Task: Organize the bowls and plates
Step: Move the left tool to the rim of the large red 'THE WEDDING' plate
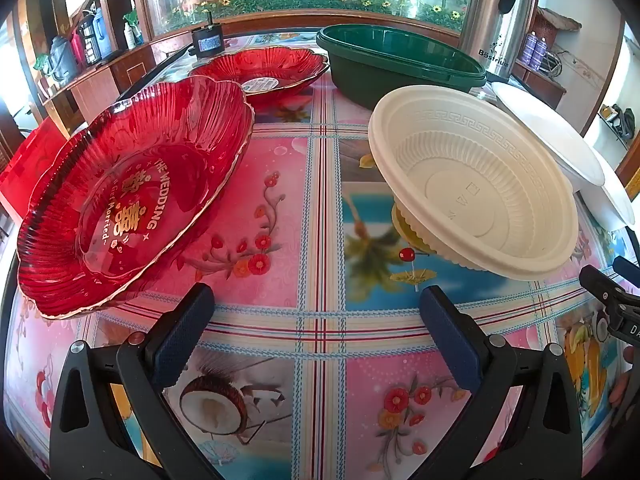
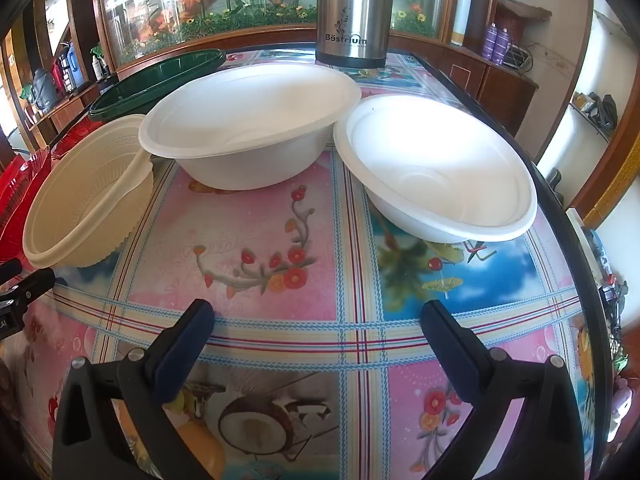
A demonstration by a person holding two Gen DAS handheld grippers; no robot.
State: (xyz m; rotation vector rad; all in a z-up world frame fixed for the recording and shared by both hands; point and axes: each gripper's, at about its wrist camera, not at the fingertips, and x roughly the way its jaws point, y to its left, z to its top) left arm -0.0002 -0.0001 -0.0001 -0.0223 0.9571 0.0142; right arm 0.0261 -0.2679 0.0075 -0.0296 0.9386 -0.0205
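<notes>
In the left wrist view a red glass plate [image 1: 132,204] with gold lettering lies at the left, a second red plate [image 1: 266,66] behind it. A cream ribbed bowl [image 1: 472,188] sits at the right, a dark green bowl [image 1: 396,64] behind it. My left gripper [image 1: 316,320] is open and empty over the tablecloth between the plate and the cream bowl. In the right wrist view two white bowls [image 2: 248,120] [image 2: 436,164] stand ahead, the cream bowl [image 2: 88,192] to the left. My right gripper [image 2: 316,332] is open and empty in front of them.
A steel thermos [image 2: 352,12] stands at the back of the table beside the green bowl [image 2: 160,80]. The table's right edge [image 2: 576,240] runs close to the right white bowl. A red box [image 1: 28,164] sits at the far left. A wooden cabinet stands behind.
</notes>
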